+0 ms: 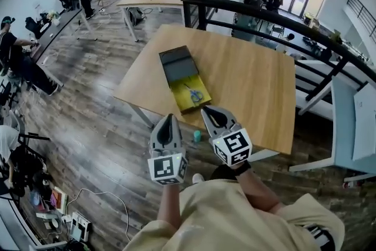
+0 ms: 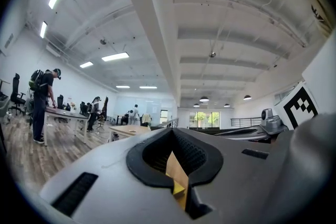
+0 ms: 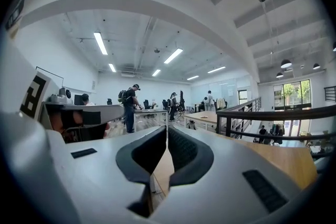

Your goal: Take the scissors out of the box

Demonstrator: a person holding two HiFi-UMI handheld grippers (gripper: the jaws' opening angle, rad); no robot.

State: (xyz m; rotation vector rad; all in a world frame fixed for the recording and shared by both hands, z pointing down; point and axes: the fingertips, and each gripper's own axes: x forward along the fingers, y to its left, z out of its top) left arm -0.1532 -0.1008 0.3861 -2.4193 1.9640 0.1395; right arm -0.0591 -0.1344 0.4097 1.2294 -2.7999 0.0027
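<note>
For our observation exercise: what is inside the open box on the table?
Blue-handled scissors lie on the yellow lining of the box. Anything beneath the scissors or the lining is covered.

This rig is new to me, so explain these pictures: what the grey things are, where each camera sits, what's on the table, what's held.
No robot: a person holds a two-jaw gripper in each hand. The head view looks down from the person's head; the left gripper and right gripper show low in it. The other two views come from cameras riding on each gripper, looking along its jaws. Both pairs of jaws are shut and empty. On the table lies an open box with the scissors in its yellow half. Neither gripper has reached it.
</note>
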